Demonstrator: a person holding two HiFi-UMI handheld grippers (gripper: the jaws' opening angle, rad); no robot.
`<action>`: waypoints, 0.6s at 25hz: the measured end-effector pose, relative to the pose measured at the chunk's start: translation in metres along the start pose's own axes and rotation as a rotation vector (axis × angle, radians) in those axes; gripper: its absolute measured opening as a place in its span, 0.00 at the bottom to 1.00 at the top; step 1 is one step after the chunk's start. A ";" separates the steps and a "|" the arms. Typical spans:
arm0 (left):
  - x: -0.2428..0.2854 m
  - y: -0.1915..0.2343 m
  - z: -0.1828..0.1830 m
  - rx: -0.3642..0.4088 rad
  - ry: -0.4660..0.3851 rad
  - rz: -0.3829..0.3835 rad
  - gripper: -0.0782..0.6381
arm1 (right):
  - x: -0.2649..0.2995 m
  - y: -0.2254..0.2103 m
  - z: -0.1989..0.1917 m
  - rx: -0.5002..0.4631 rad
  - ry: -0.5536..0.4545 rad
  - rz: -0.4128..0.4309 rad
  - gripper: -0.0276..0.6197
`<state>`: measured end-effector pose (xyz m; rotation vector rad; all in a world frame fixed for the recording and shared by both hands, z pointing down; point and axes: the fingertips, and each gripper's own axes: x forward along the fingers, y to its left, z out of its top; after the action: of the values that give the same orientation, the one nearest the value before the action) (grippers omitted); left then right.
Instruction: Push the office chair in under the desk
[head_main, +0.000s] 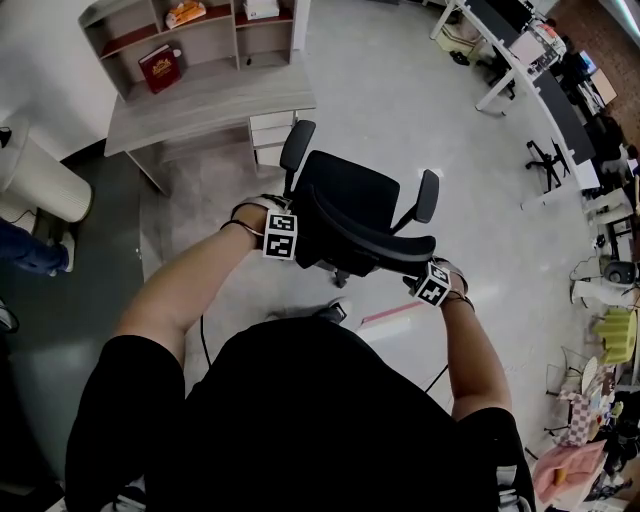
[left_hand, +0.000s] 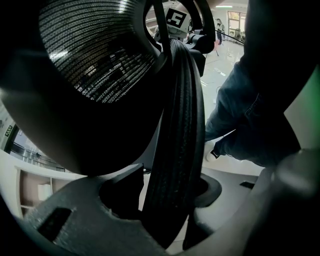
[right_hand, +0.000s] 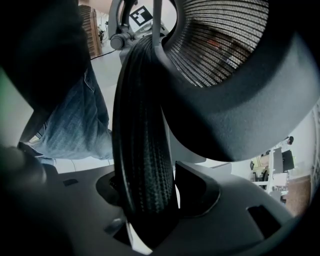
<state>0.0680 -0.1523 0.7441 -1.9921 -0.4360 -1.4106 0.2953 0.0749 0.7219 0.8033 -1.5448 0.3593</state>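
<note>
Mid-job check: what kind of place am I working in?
Probably an open-plan office or lab: a desk with shelves, a row of long desks and an office chair.

Black short-sleeved shirt, blue jeans — black-and-white marker cubes at wrists.

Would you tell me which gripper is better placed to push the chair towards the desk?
Right, probably: the right gripper clamps the backrest end farther from the desk, so its push aims there; the left gripper, nearer it, would steer.
</note>
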 end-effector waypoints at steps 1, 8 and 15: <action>-0.002 -0.004 -0.003 -0.002 -0.003 0.003 0.42 | 0.000 0.003 0.004 -0.003 -0.001 0.001 0.39; -0.019 -0.029 -0.029 -0.031 -0.010 0.019 0.41 | 0.000 0.020 0.032 -0.044 -0.007 0.010 0.39; -0.033 -0.060 -0.070 -0.091 0.030 0.026 0.40 | 0.008 0.032 0.073 -0.113 -0.037 0.017 0.39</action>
<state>-0.0301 -0.1524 0.7474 -2.0383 -0.3371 -1.4661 0.2203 0.0476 0.7255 0.7122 -1.5923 0.2684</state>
